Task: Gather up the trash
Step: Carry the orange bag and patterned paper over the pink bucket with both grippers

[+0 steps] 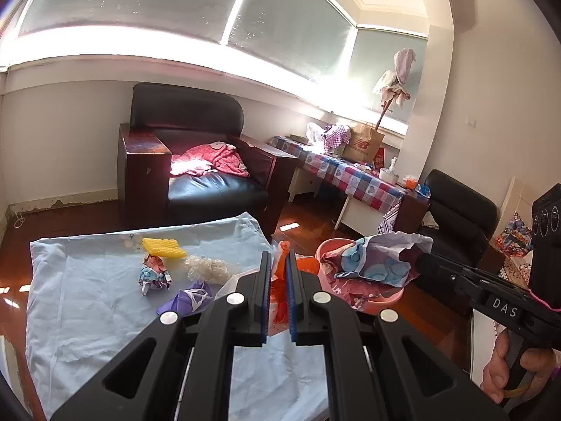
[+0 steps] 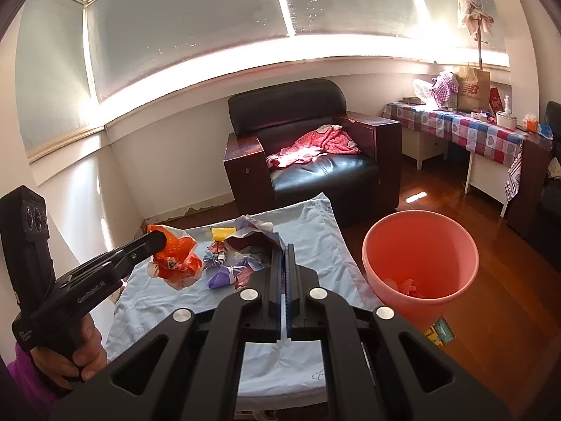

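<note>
The left tool (image 1: 278, 280) is closed on an orange plastic bag (image 2: 177, 259), the right tool (image 2: 284, 263) on a crumpled printed wrapper (image 1: 375, 263). Some scraps already lie in the pink bin (image 2: 420, 245) beside the right tool. On the bench (image 1: 87, 298), ahead of the left tool, a yellow piece (image 1: 163, 247), a paper wad (image 1: 154, 275) and a purple bag (image 1: 187, 300) remain uncollected.

"DAS" on right gripper (image 1: 420, 263), "new balance" on paper bag (image 2: 473, 87)

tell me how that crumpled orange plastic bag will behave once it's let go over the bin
The crumpled orange plastic bag sags limply from the left tongs, so it is probably floppy and very light. It may drift rather than drop straight into the pink plastic bin.
</note>
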A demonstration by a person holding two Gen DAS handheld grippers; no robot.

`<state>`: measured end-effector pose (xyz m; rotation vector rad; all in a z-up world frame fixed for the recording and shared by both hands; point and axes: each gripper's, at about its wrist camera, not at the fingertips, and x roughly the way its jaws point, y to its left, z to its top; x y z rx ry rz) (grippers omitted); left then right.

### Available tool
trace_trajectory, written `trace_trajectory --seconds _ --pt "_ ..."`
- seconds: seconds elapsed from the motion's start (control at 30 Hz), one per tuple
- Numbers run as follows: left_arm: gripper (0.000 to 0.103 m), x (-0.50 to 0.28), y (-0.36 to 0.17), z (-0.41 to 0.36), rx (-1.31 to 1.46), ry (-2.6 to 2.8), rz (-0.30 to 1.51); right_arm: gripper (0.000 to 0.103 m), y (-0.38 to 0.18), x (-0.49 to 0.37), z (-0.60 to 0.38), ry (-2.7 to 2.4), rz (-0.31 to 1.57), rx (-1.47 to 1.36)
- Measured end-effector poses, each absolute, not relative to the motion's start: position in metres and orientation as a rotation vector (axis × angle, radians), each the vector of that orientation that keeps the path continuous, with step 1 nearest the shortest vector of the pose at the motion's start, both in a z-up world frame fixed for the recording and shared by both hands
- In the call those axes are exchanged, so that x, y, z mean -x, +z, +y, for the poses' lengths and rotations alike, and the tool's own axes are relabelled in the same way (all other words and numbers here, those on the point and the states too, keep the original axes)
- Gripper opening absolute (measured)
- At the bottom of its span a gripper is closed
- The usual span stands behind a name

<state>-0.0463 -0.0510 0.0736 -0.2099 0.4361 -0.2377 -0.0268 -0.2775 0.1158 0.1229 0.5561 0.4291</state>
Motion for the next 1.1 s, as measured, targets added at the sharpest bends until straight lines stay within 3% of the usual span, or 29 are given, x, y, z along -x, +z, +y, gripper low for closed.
trace_trajectory --seconds 0.63,1.1 --pt "0.007 0.047 0.069 -0.062 0.191 -0.209 0.466 0.002 0.104 0.022 -0.267 0.464 0.571 -0.146" --pt "0.007 0.011 0.072 -0.107 0.171 -0.278 0.468 0.002 0.103 -0.007 -0.319 0.366 0.526 -0.190"
